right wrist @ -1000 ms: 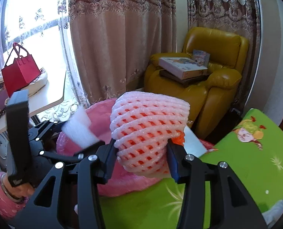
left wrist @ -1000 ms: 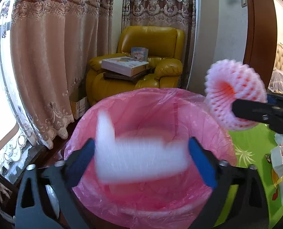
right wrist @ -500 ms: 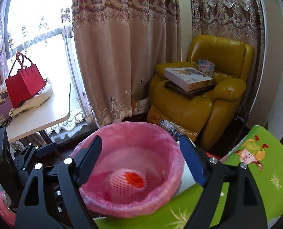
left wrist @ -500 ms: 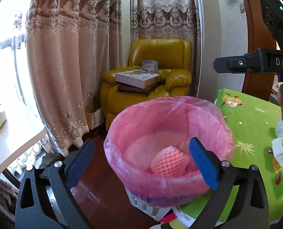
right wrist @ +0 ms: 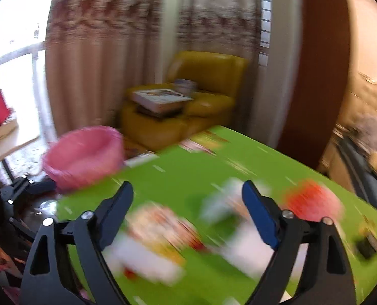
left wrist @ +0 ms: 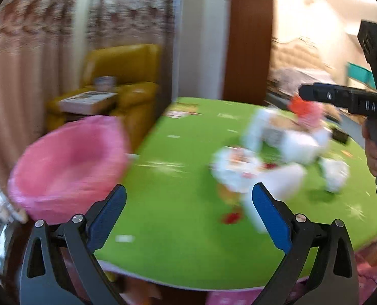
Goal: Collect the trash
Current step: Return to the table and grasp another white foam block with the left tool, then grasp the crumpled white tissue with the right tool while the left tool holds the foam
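Both my left gripper (left wrist: 188, 212) and my right gripper (right wrist: 187, 209) have wide, empty fingers, the right still opening, aimed at the blurry trash (left wrist: 269, 157) on the green counter (left wrist: 178, 190), with the pink bin (left wrist: 69, 162) beside it.

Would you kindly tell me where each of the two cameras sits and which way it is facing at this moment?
Left wrist: on the left gripper, looking along its empty, spread fingers over the green table cover; the right gripper's black body and the hand holding it show at right.
Right wrist: on the right gripper, over the same cover and blurred white litter; its fingers are opening with nothing between them.
Both views share the pink-lined bin and the yellow leather armchair.
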